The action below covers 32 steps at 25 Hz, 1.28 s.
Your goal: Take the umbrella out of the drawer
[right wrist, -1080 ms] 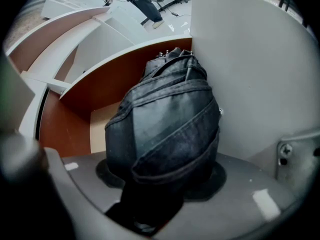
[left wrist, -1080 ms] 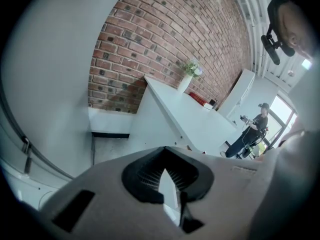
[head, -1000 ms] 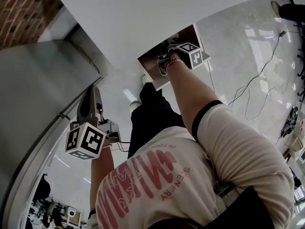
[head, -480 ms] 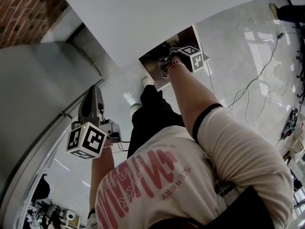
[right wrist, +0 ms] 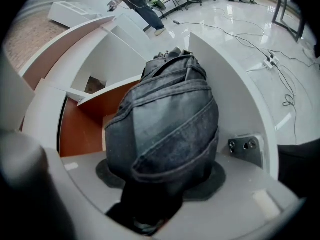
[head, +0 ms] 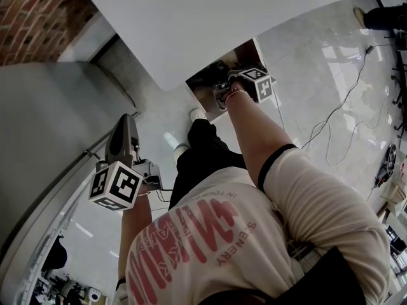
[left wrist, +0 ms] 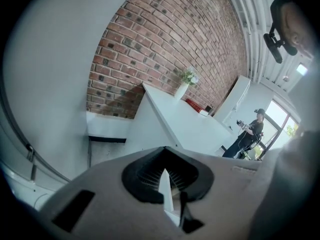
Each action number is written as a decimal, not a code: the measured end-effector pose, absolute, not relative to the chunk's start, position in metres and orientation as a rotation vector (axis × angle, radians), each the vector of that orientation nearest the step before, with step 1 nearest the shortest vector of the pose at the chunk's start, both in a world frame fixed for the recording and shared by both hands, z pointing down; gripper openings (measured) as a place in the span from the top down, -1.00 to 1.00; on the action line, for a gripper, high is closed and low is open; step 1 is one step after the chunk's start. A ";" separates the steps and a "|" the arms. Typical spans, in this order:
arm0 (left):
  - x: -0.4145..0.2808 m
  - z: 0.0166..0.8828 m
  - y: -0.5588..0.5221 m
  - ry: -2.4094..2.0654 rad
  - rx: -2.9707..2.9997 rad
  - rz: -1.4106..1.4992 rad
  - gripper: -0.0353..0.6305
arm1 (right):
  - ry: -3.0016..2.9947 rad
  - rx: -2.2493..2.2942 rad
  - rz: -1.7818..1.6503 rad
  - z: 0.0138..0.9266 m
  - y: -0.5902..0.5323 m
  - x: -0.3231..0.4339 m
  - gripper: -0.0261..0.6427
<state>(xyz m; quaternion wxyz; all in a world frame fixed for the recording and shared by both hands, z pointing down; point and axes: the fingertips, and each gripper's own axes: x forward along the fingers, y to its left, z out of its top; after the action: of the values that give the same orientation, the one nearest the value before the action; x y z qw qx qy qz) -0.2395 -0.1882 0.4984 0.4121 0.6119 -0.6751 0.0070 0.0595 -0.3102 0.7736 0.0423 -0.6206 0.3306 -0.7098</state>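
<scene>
The folded umbrella (right wrist: 167, 129), wrapped in dark grey fabric, fills the right gripper view. My right gripper (right wrist: 160, 184) is shut on its near end, and the far end points into the open drawer (right wrist: 80, 129), which has a brown floor and white walls. In the head view the right gripper (head: 222, 93) reaches down into that drawer (head: 205, 81) under the white desk. My left gripper (head: 123, 137) hangs low at the left, far from the drawer. Its jaws are together with nothing between them, and it (left wrist: 170, 204) faces a brick wall.
A white desk top (head: 222, 18) overhangs the drawer. A grey curved wall (head: 51, 126) stands close to the left gripper. Cables (head: 343, 107) trail over the glossy floor at the right. The person's shoes (head: 197, 114) stand just below the drawer front. Another person (left wrist: 250, 136) stands far off.
The right gripper has lifted slightly with the umbrella inside the drawer. The left gripper has stayed where it was.
</scene>
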 end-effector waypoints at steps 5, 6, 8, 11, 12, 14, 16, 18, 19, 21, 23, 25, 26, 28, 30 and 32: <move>-0.243 0.487 -0.188 -1.696 1.549 -0.028 0.88 | 1.036 -1.904 -2.151 0.758 -0.305 0.064 0.11; -0.243 0.485 -0.188 -1.696 1.551 -0.036 0.88 | 1.045 -1.908 -2.149 0.755 -0.304 0.066 0.11; -0.244 0.479 -0.187 -1.695 1.555 -0.050 0.88 | 1.072 -1.915 -2.147 0.748 -0.301 0.067 0.11; -0.246 0.472 -0.186 -1.699 1.561 -0.071 0.88 | 1.114 -1.917 -2.146 0.739 -0.297 0.067 0.11; -0.247 0.469 -0.186 -1.700 1.563 -0.078 0.88 | 1.122 -1.915 -2.145 0.736 -0.294 0.067 0.11; -0.248 0.463 -0.185 -1.701 1.574 -0.094 0.88 | 1.134 -1.906 -2.144 0.730 -0.290 0.066 0.11; -0.248 0.456 -0.183 -1.699 1.590 -0.105 0.88 | 1.157 -1.892 -2.142 0.722 -0.287 0.065 0.11; -0.247 0.450 -0.181 -1.695 1.606 -0.112 0.88 | 1.194 -1.876 -2.138 0.714 -0.284 0.063 0.11; -0.247 0.448 -0.179 -1.693 1.613 -0.115 0.88 | 1.216 -1.869 -2.135 0.709 -0.283 0.062 0.11; -0.247 0.443 -0.175 -1.685 1.625 -0.122 0.88 | 1.258 -1.860 -2.127 0.701 -0.280 0.061 0.11; -0.247 0.438 -0.171 -1.677 1.638 -0.128 0.88 | 1.302 -1.851 -2.119 0.692 -0.276 0.059 0.11; -0.246 0.432 -0.165 -1.667 1.651 -0.137 0.88 | 1.347 -1.844 -2.110 0.682 -0.270 0.057 0.11; -0.246 0.429 -0.162 -1.662 1.658 -0.144 0.88 | 1.365 -1.839 -2.107 0.677 -0.266 0.056 0.11; -0.245 0.422 -0.156 -1.649 1.673 -0.159 0.88 | 1.389 -1.828 -2.103 0.668 -0.255 0.053 0.11; -0.243 0.415 -0.152 -1.638 1.692 -0.170 0.88 | 1.403 -1.819 -2.102 0.661 -0.244 0.052 0.11; -0.241 0.408 -0.149 -1.624 1.714 -0.183 0.88 | 1.420 -1.811 -2.101 0.653 -0.234 0.051 0.11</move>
<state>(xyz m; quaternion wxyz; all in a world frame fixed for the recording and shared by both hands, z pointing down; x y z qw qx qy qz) -0.2414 -0.1491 0.4085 0.3770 0.6703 -0.6352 -0.0715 0.0509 -0.2342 0.6530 0.0129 -0.5812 0.4556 -0.6741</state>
